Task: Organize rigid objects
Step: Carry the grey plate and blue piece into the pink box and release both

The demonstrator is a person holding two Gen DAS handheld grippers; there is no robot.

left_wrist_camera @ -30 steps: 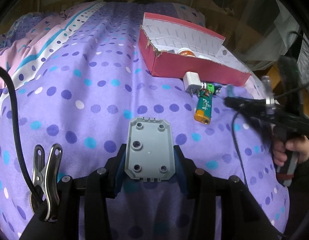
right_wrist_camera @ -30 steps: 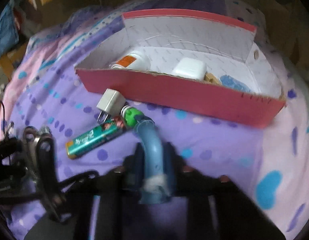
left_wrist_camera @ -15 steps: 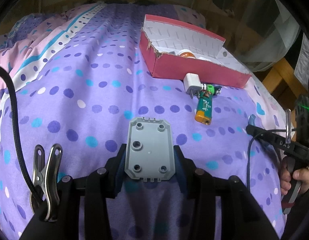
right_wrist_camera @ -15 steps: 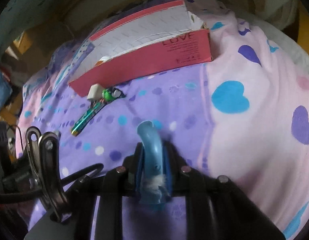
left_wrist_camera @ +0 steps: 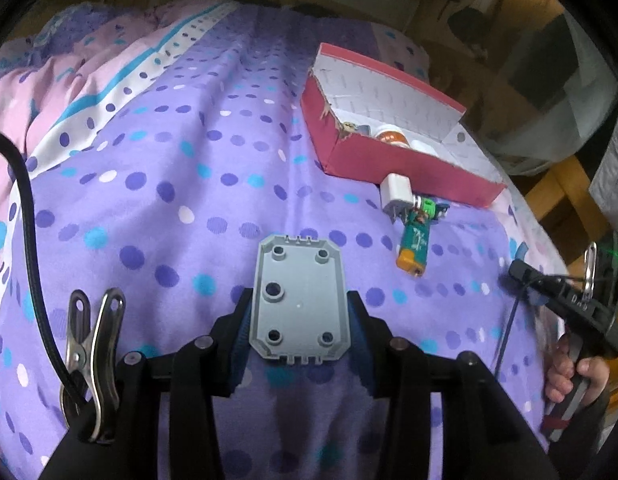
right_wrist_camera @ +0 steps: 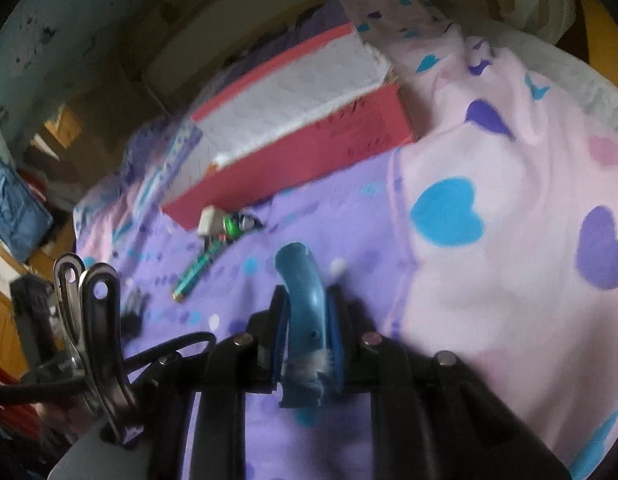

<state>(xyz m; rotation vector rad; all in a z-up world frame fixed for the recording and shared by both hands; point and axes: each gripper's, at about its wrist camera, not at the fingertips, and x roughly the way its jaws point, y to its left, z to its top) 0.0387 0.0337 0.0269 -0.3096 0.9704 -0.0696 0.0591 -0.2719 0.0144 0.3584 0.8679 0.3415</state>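
Left gripper (left_wrist_camera: 299, 312) clamps a grey plate (left_wrist_camera: 299, 300); right gripper (right_wrist_camera: 305, 320), nearly closed, pinches a blue curved piece (right_wrist_camera: 303, 292). Both sit short of the red box (left_wrist_camera: 389, 160). Lift over its wall before releasing.

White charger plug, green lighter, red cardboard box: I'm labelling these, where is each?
White charger plug (left_wrist_camera: 396, 193), left wrist view, top face.
Green lighter (left_wrist_camera: 415, 240), left wrist view, body.
Red cardboard box (left_wrist_camera: 405, 168), left wrist view, front wall.

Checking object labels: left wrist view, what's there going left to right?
Metal clip → grey plate in the left gripper → white charger → lighter → right gripper → hand.
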